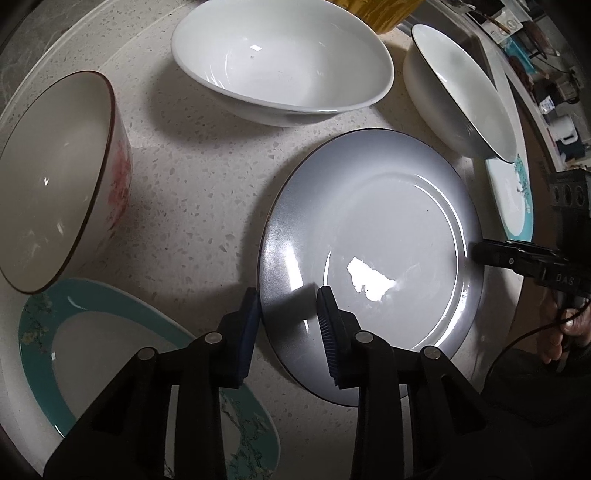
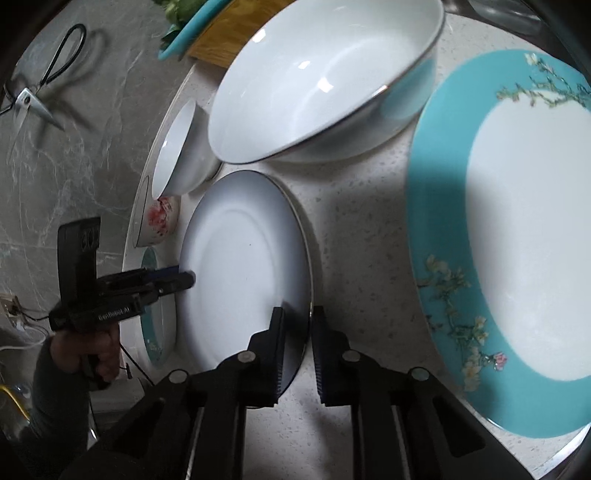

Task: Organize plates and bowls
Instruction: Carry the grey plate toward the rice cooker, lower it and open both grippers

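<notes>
Both grippers (image 1: 288, 299) (image 2: 297, 314) astride the grey plate's (image 1: 388, 229) rim.

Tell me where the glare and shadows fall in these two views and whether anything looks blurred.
Left wrist view: a bright glare patch on the grey plate, bowls casting soft shadows on the speckled counter, edges bent by the fisheye. Right wrist view: no hard glare, a dark shadow across the teal-rimmed plate, whose floral rim looks slightly blurred.

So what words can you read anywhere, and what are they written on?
"DAS" on the right gripper, beside the grey plate; the rest is cut off.
"GenRobot.AI", roughly, on the left gripper; the letters are blurred.
The packages on the far shelf have print too small to read.
The dishes carry only flower patterns, no words.
</notes>
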{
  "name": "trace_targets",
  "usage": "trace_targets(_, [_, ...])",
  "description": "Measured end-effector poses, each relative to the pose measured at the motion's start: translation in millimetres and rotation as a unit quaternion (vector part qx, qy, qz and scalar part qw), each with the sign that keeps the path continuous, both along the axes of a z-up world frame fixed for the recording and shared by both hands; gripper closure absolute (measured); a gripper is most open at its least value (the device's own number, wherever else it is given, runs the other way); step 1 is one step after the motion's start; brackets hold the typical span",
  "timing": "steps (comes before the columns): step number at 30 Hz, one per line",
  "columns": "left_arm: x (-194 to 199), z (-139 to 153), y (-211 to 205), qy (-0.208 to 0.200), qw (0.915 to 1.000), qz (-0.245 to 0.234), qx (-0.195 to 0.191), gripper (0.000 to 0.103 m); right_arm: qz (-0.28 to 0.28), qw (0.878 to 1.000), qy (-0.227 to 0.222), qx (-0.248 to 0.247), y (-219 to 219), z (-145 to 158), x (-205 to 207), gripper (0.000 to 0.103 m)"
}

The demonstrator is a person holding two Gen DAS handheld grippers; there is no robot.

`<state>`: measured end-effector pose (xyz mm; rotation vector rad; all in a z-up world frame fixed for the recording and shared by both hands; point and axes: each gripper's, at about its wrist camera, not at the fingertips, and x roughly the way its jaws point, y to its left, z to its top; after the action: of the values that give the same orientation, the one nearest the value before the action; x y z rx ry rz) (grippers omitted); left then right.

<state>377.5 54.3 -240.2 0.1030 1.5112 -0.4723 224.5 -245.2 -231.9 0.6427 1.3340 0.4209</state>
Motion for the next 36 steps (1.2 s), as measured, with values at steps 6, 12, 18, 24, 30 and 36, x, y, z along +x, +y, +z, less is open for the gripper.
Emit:
trace_targets(6, [-10.4,-2.4,-8.6,-0.006,0.9999,0.014,0.001,0.075,-0.003,1.000,-0.002,-0.010,3.2,1.5,2.0,0.087])
trace_targets(12, [-21.0,0.7,-9.7,-0.003,0.9996,0.026,0.002,0.075,-0.007,1.000,0.001,-0.012,0.0,4.2,3.5,0.086])
trace_targets(18, [-33.6,10.8,-8.9,-0.006,0.9992,0.041,-0.001,0.075,-0.001,1.000,-0.001,-0.011,-2.4,17.5,0.1,0.086])
trace_targets(24, [-57.5,22.4,-13.8,-0.006,0.9987,0.050,-0.004,0.076,-0.003,1.000,0.001,-0.012,-6.5,25.2,-10.4,0.086])
trace_targets(30, [-90.9,34.3,-22.5,-0.008,0.9983,0.057,-0.009,0.076,0.006,1.000,-0.003,-0.017,-5.9,37.0,-26.7,0.086])
trace_targets(36, [-141.0,44.0,-29.6,-0.012,0.9976,0.066,-0.015,0.076,0.016,0.999,0.000,-0.030,-6.2,42.7,-43.6,0.084])
